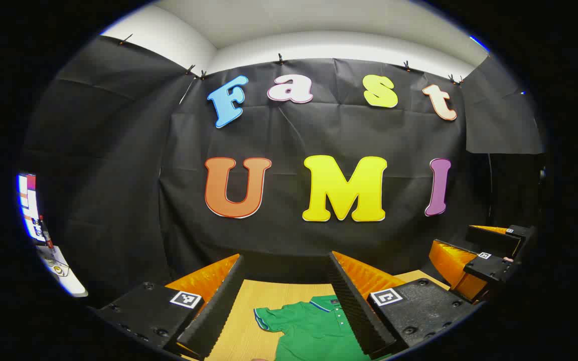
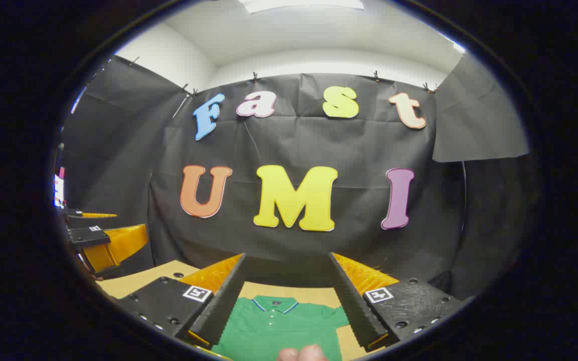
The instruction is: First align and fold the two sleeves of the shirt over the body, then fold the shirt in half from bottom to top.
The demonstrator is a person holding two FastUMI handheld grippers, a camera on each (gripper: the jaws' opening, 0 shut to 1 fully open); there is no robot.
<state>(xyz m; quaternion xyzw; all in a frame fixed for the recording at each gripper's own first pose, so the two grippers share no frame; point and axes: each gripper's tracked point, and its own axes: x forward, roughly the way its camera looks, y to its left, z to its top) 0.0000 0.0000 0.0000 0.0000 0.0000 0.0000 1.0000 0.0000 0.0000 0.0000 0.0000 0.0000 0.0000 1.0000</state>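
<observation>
Nearest the lens in the left gripper view, the left claw (image 1: 284,306) stands with its two fingers spread wide apart, nothing between them, held up above the surface (image 1: 249,311). Between and below those fingers lies the green shirt (image 1: 314,328), flat on the pale wooden surface with its collar (image 1: 326,302) toward the black cloth wall (image 1: 118,200). One short sleeve (image 1: 265,319), edged with a light trim, spreads out to the left side of this view; the other side of the shirt is hidden behind the claw's right-hand finger. A row of small buttons runs down from the collar. At the right edge of this view the right claw (image 1: 474,250) hangs farther off, its fingers also parted, and it touches nothing.

Low in the right gripper view, a fingertip or two of a person's hand (image 2: 303,353) peeks in at the very bottom edge, just over the shirt's body. Above that, the right claw (image 2: 286,296) has its fingers wide apart and empty, raised over the surface (image 2: 123,283). The shirt (image 2: 274,326) lies framed between the fingers, collar (image 2: 275,303) away from the camera, with a sleeve (image 2: 338,317) reaching toward the right-hand finger. The shirt looks flat and unfolded as far as it can be seen. At the left edge of this view the left claw (image 2: 101,233) hangs apart from the shirt, fingers parted.
</observation>
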